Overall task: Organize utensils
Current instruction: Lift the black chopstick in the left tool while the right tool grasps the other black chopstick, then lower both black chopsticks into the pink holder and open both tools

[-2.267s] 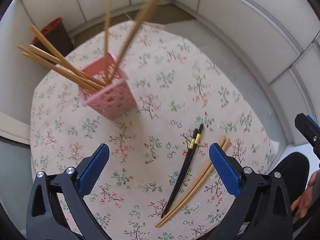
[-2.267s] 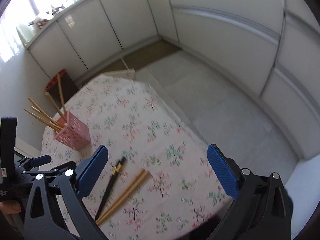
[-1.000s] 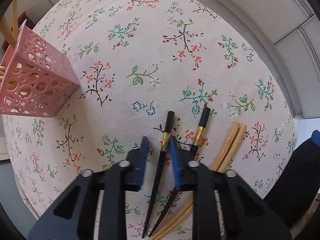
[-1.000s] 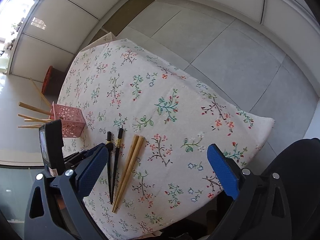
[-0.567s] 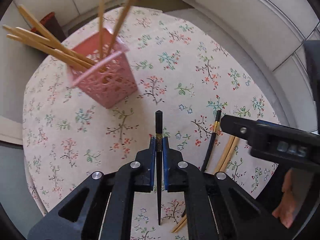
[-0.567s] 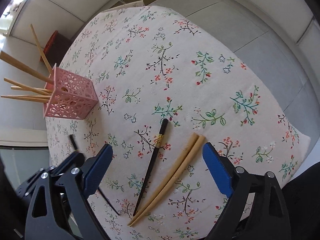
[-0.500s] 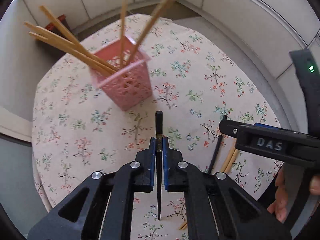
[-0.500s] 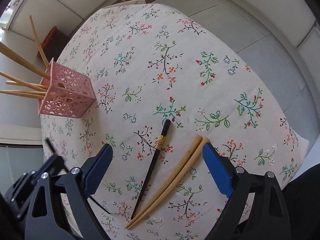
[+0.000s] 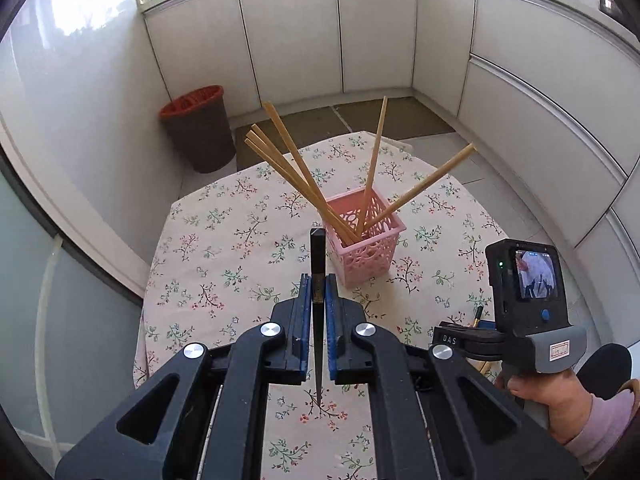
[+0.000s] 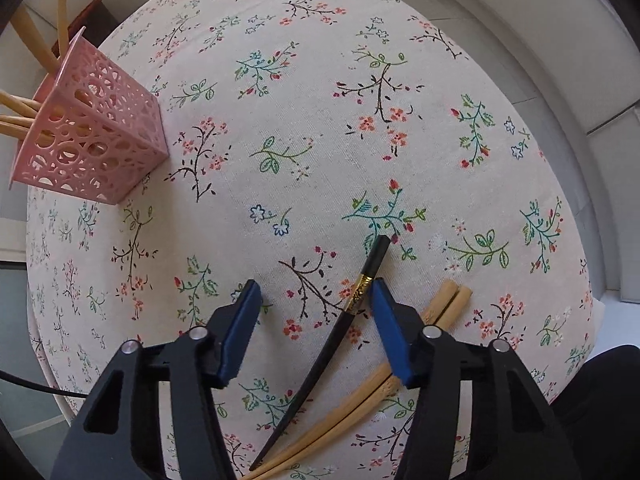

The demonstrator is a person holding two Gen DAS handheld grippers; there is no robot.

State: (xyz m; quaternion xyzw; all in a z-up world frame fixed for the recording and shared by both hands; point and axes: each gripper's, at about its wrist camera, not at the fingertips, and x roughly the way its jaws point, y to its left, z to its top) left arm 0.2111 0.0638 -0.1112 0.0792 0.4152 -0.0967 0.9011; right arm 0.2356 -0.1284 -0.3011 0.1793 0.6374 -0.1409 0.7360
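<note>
Up off the cloth has come one thin black chopstick (image 9: 318,276), which lay beside its twin a moment ago. The left gripper (image 9: 319,292) is squeezed tight on it, with both blue pads pressed on its sides. It stands nearly straight up, with its blunt end on top and its thin point hanging down over the round table with the flowered cloth (image 9: 224,248). It hangs just in front of the pink plastic basket with holes (image 9: 366,256).

That basket sits near the middle of the table. Five long bamboo chopsticks (image 9: 298,178) lean out of it, three to one side and two to the other.

The right gripper (image 10: 316,312) has dropped low over the near edge of the table, and a hand in a pink sleeve (image 9: 560,404) holds its handle. Its jaws are partly open and hold nothing. Between them lies the second black chopstick with a gold band (image 10: 344,320), flat on the cloth and close to the right pad. I cannot tell if the pad touches it. Just beside it, under the right finger, lies a pair of light bamboo chopsticks (image 10: 360,404), side by side.

A dark bin with a red rim (image 9: 198,132) stands on the floor past the far edge of the table, by the white cupboards (image 9: 292,36).
</note>
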